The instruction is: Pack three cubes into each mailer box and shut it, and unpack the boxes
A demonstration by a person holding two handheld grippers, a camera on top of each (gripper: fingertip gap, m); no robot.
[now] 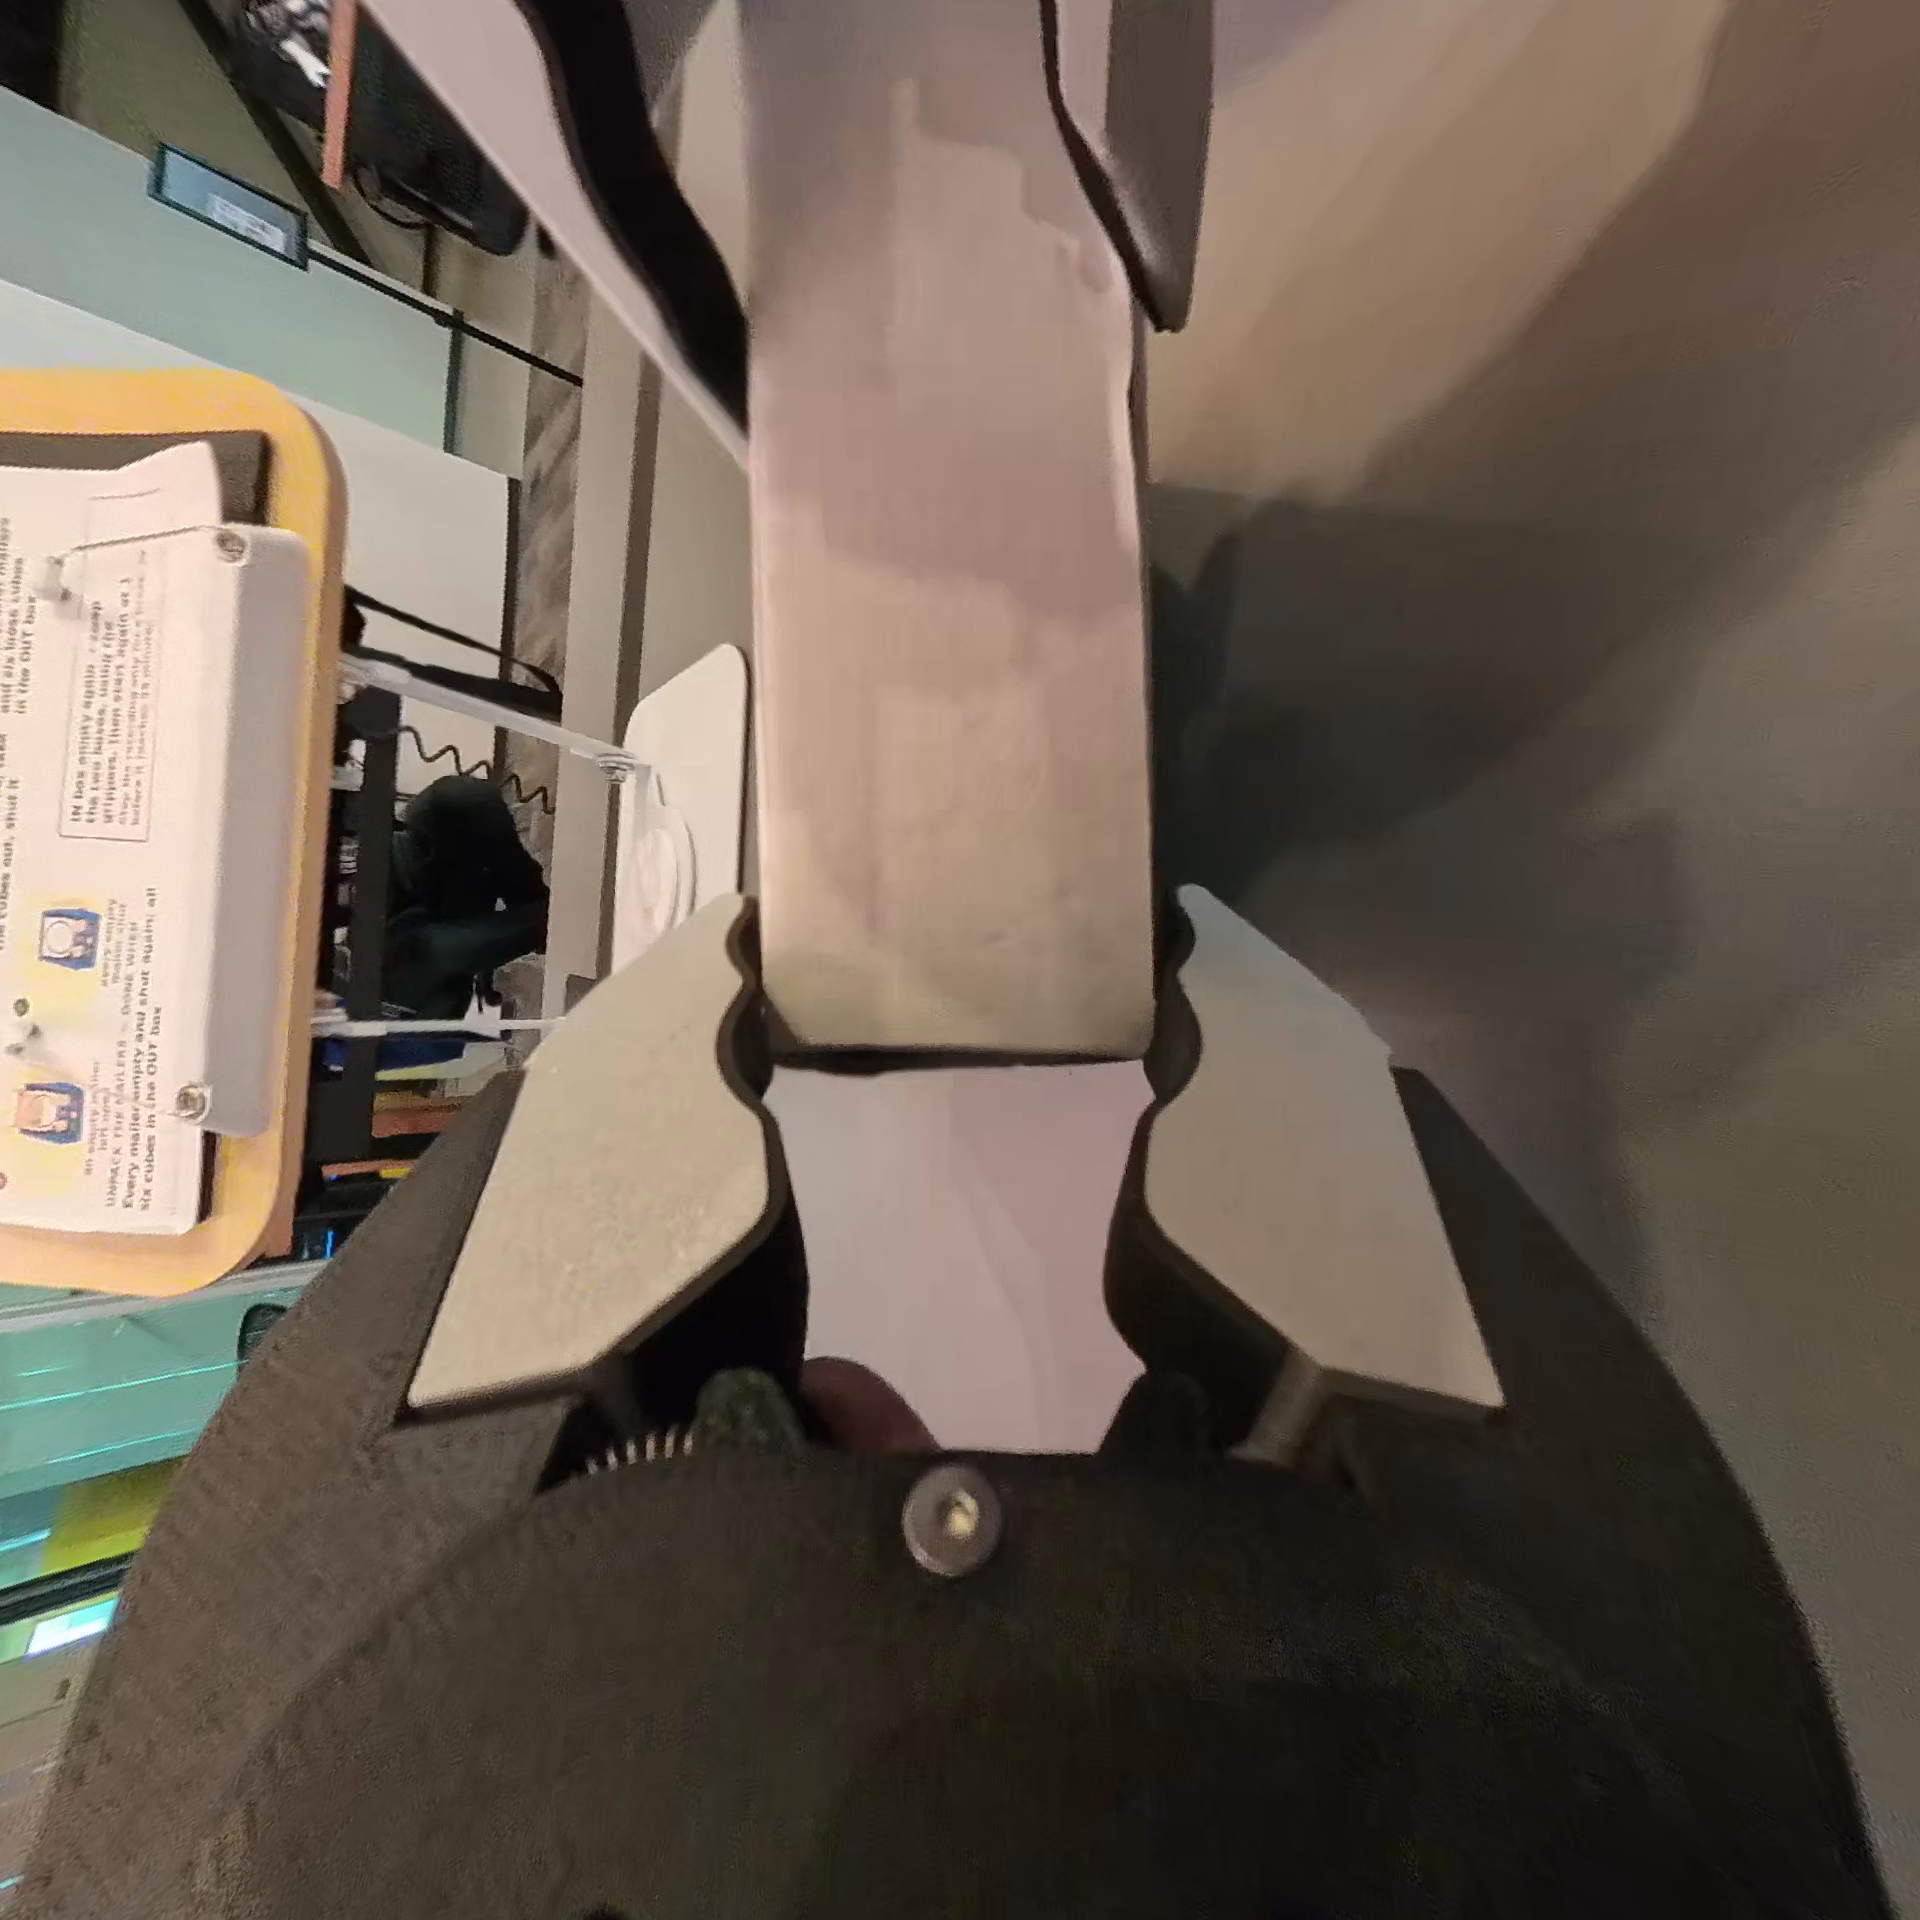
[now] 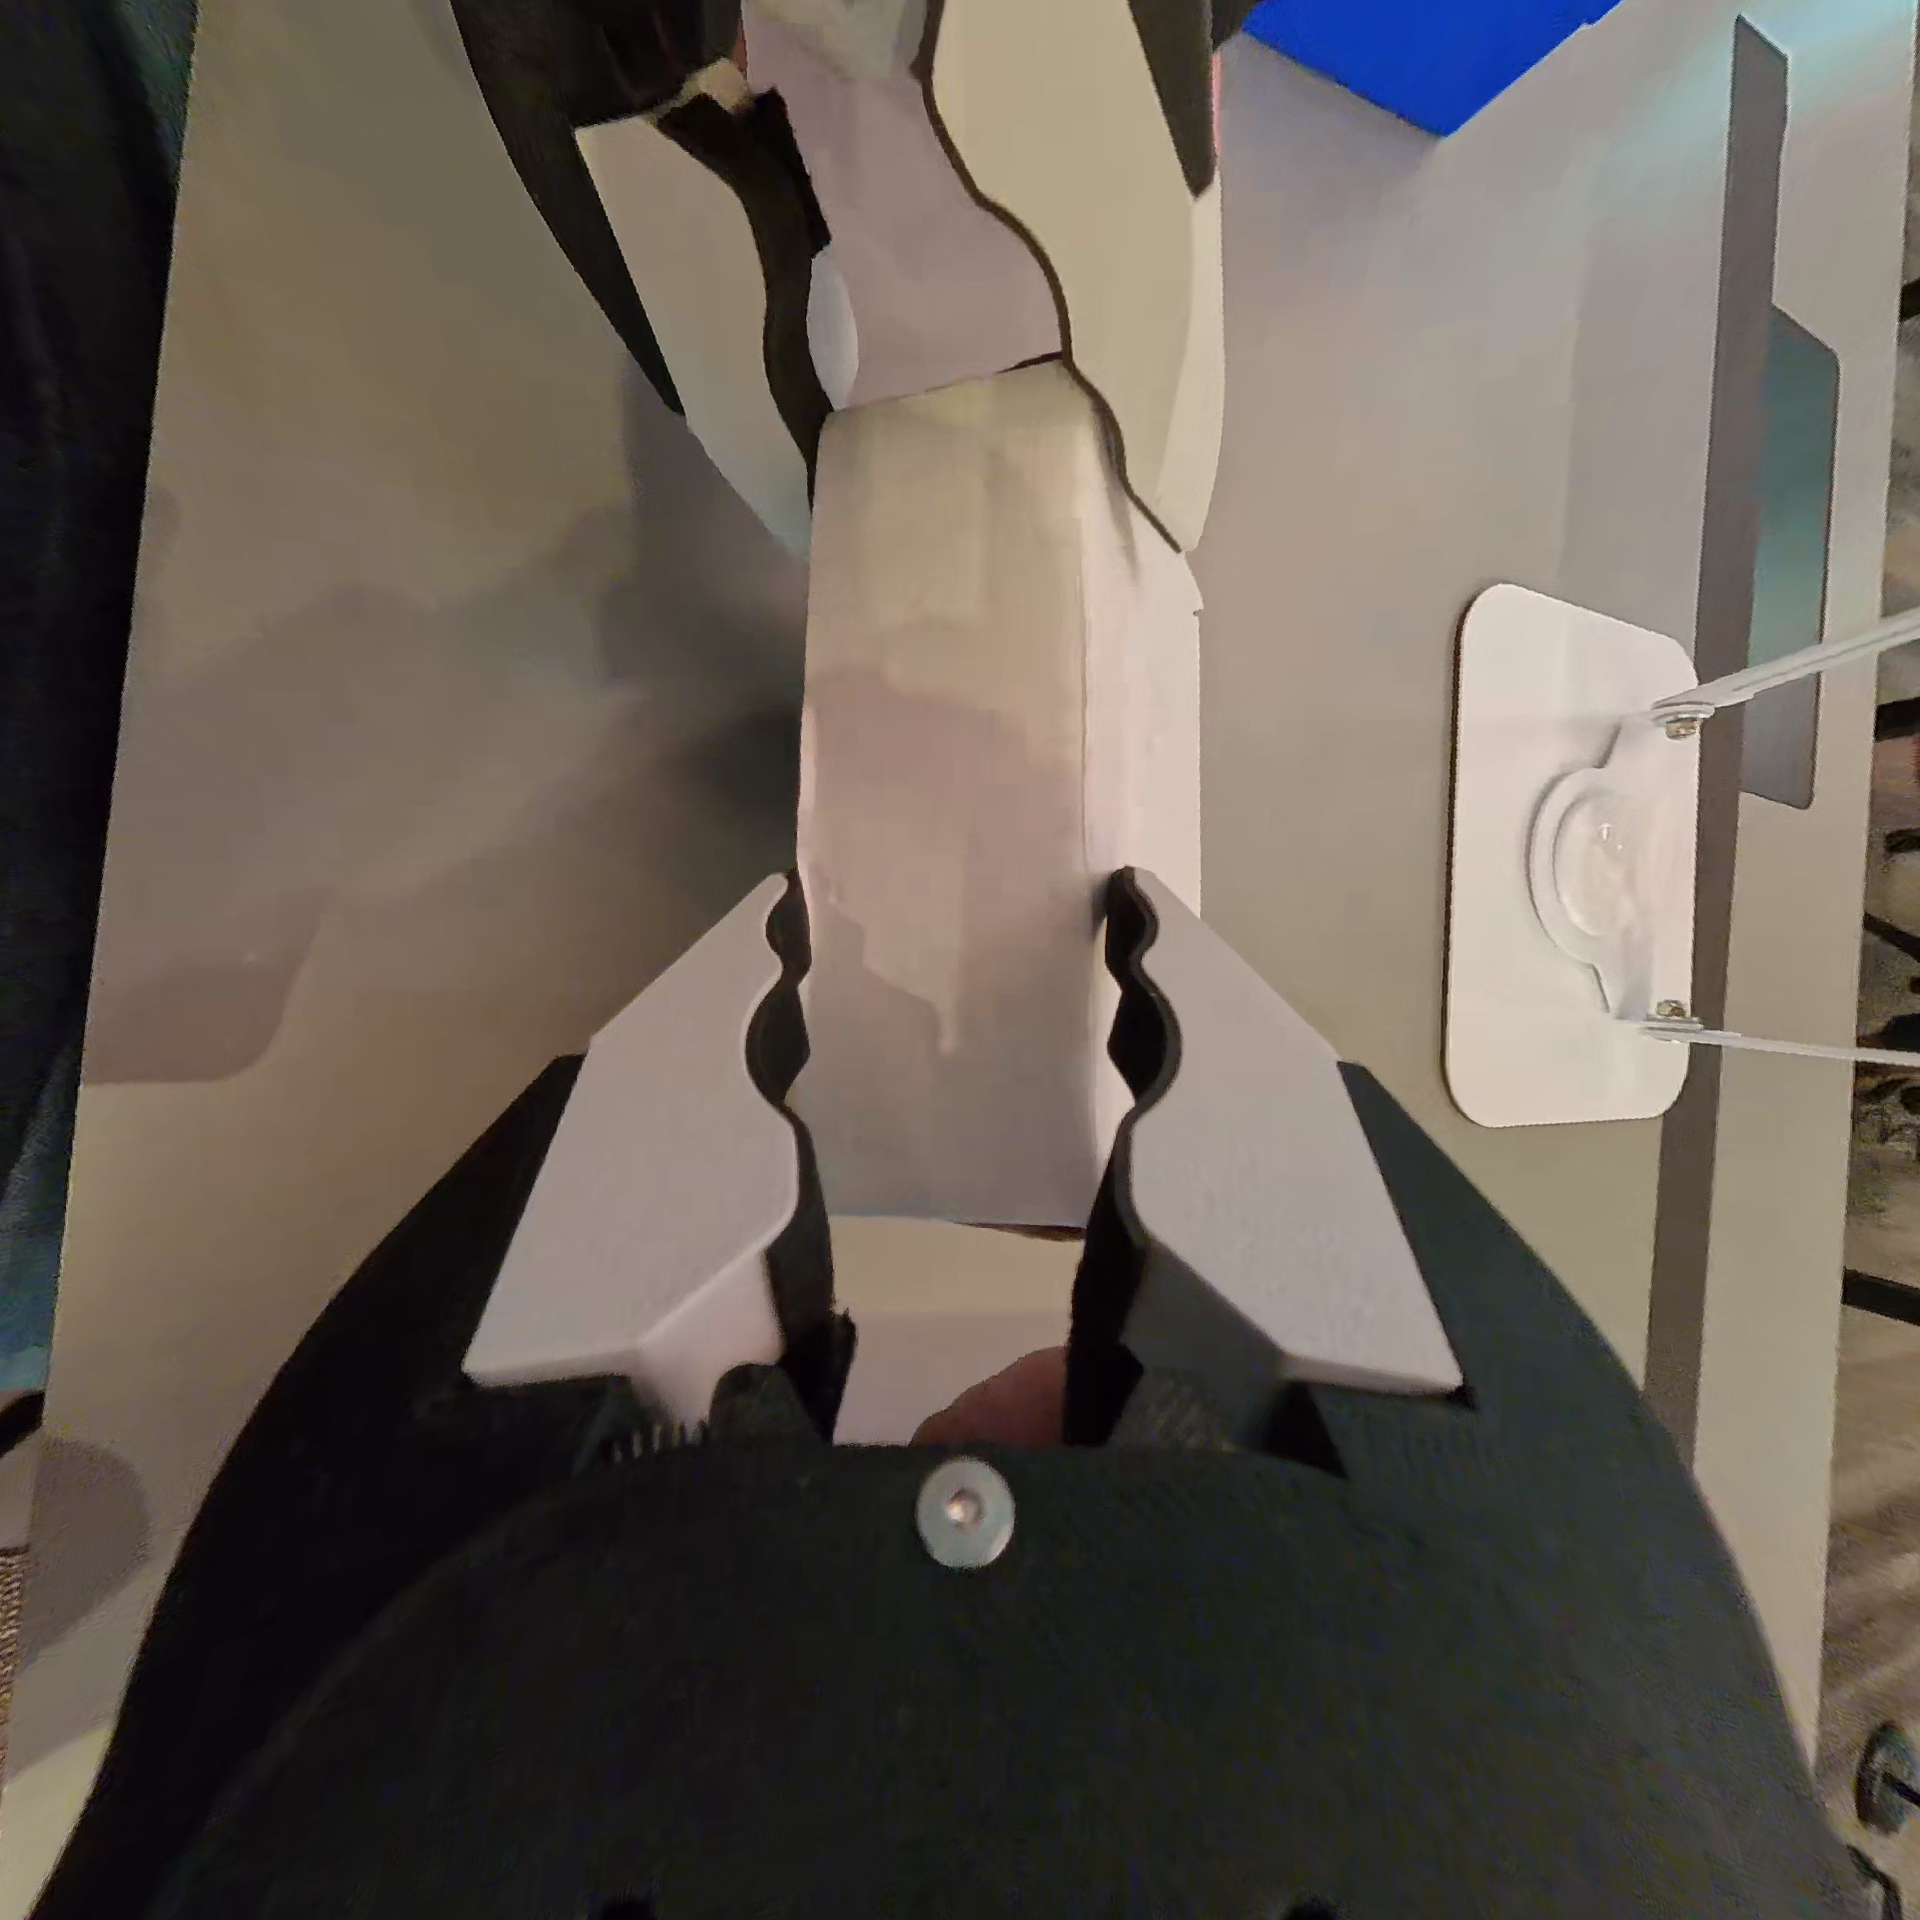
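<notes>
A white mailer box (image 1: 951, 675) is held between both grippers, one at each end, above the white table (image 2: 416, 468). My left gripper (image 1: 961, 925) is shut on the near end of the box in its own view. The right gripper (image 1: 883, 156) shows at the far end. In the right wrist view, my right gripper (image 2: 956, 894) is shut on the box (image 2: 951, 727), and the left gripper (image 2: 935, 260) clamps the far end. Only a narrow side of the box shows. No cubes are visible.
A white mount plate with a clear suction cup (image 2: 1569, 862) sits on the table to the right, near the table edge (image 2: 1704, 727). A blue object (image 2: 1403, 52) shows at the far right. An instruction card on an orange-rimmed board (image 1: 156, 831) stands at the left.
</notes>
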